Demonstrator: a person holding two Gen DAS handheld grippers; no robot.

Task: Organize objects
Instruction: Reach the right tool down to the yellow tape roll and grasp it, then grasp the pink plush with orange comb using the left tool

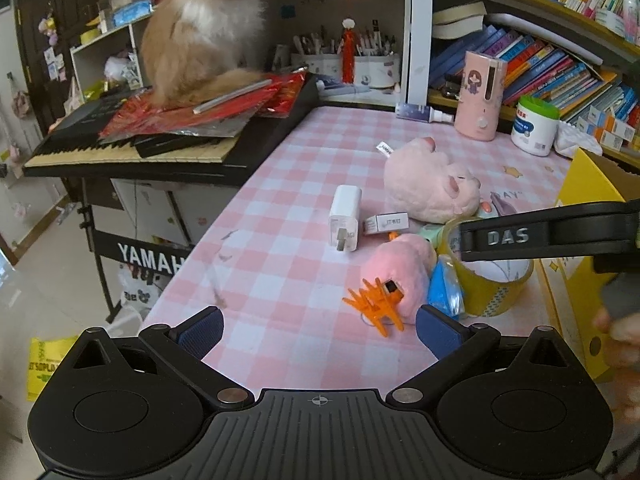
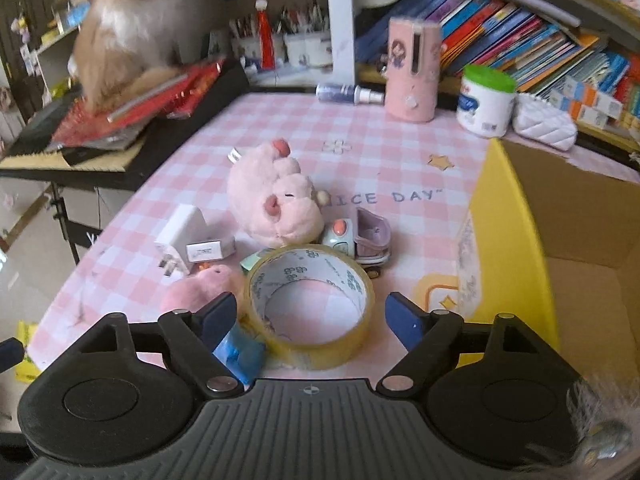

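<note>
A yellowish tape roll [image 2: 316,304] lies flat on the pink checked table [image 2: 304,128], between the open fingers of my right gripper [image 2: 316,322]; the fingers stand on either side of it, apart from it. It also shows in the left wrist view [image 1: 492,280], partly behind the right gripper's black arm. My left gripper [image 1: 318,330] is open and empty, just before an orange hair claw [image 1: 376,304] and a small pink plush [image 1: 400,268]. A large pink plush pig [image 2: 276,200], a white charger [image 2: 180,236], a small white box [image 2: 210,250] and a toy shoe [image 2: 372,240] lie close by.
An open yellow cardboard box [image 2: 516,232] stands at the right. A cat [image 1: 204,28] sits on red packets on a Yamaha keyboard [image 1: 132,152] at the left. A pink device [image 2: 412,72], a green-lidded tub [image 2: 486,100] and a spray bottle [image 2: 348,94] stand at the back.
</note>
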